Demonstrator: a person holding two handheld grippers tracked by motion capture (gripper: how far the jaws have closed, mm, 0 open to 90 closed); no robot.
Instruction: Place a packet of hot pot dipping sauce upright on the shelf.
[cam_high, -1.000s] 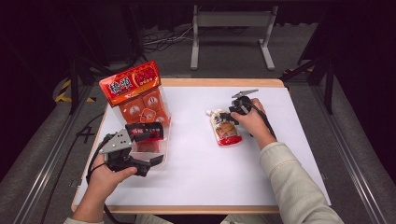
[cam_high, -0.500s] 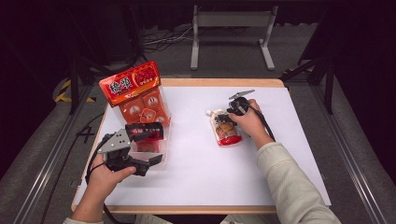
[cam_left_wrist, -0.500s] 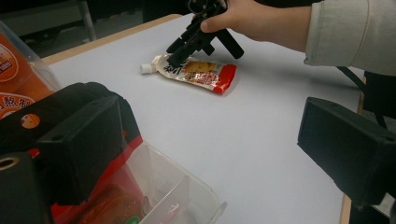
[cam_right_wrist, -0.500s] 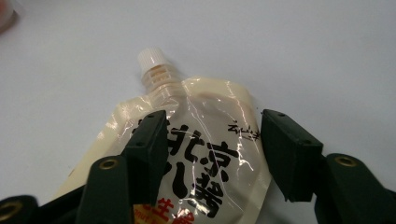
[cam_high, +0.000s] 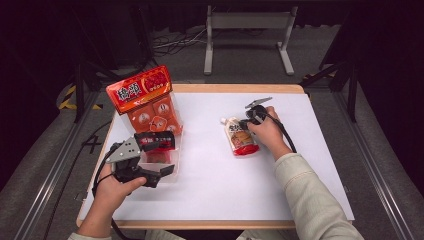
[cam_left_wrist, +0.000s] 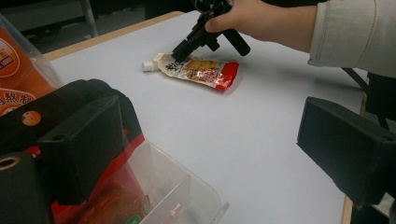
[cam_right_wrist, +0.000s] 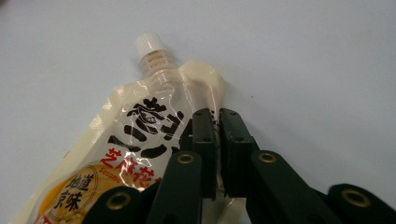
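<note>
A white table with a wooden rim is seen from above, and two forearms reach in from its near edge. Nearest, at the near left corner, the left gripper lies level in the person's left hand. Its jaws stand spread wide, one on each side of a dark red-labelled packet that sits in a clear plastic tray. Whether the pads touch the packet cannot be told. In the left gripper view the tray's clear divider and corner lie just below the jaws. Just behind the tray, toward the far left edge, stands an orange snack box, upright.

A wide stretch of bare white table lies open between the tray and the right hand, and also along the whole near edge and right side.

Farther out, right of centre, a spouted sauce pouch lies flat with its white cap pointing away. The right gripper has just closed its jaws, and they now pinch the pouch's upper edge beside the spout, pressed nearly together. Beyond it the far edge has open room.
</note>
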